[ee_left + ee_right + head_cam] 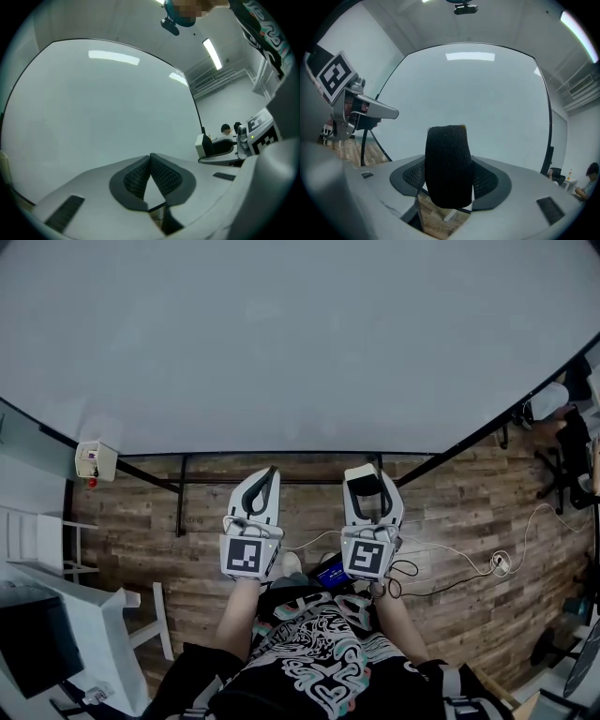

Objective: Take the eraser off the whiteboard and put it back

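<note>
A large blank whiteboard (300,343) fills the head view ahead of me. A black felt eraser (364,486) stands upright between the jaws of my right gripper (366,474), just short of the board's lower edge. In the right gripper view the eraser (448,164) fills the gap and both pads press its sides, with the whiteboard (478,89) behind it. My left gripper (265,480) is beside the right one at the same height, its fingertips meeting with nothing held. The left gripper view shows the tips touching (151,158) before the board (98,108).
The board's black stand legs (180,495) rise from a wood-plank floor (450,512). A white box (96,461) hangs at the frame's left. White furniture (66,615) stands at the left, and cables (469,568) trail on the floor at the right. A seated person (587,180) is far right.
</note>
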`<action>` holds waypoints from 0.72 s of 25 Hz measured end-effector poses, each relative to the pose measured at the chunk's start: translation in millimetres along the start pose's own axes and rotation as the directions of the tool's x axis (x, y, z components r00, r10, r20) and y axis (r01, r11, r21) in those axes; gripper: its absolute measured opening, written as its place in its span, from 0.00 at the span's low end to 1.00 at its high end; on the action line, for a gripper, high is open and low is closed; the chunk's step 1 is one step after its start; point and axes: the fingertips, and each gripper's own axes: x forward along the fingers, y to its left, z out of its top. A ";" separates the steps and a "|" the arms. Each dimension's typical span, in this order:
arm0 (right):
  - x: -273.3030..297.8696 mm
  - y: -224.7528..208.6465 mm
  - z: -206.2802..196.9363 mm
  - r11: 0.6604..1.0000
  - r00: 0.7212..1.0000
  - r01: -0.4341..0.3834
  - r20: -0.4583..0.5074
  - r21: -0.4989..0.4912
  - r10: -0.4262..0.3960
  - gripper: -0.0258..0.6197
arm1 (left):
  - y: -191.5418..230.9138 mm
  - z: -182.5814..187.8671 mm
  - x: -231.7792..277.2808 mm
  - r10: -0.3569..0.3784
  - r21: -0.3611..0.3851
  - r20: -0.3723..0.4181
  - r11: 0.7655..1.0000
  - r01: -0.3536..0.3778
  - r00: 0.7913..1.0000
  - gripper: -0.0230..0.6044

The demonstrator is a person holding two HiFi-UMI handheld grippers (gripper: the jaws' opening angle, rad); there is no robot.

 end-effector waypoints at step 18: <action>-11.0 -8.9 0.4 0.999 1.000 0.010 0.008 0.045 -0.010 0.47 | -9.1 0.1 -5.2 0.005 0.016 -0.043 1.000 -0.004 0.999 0.07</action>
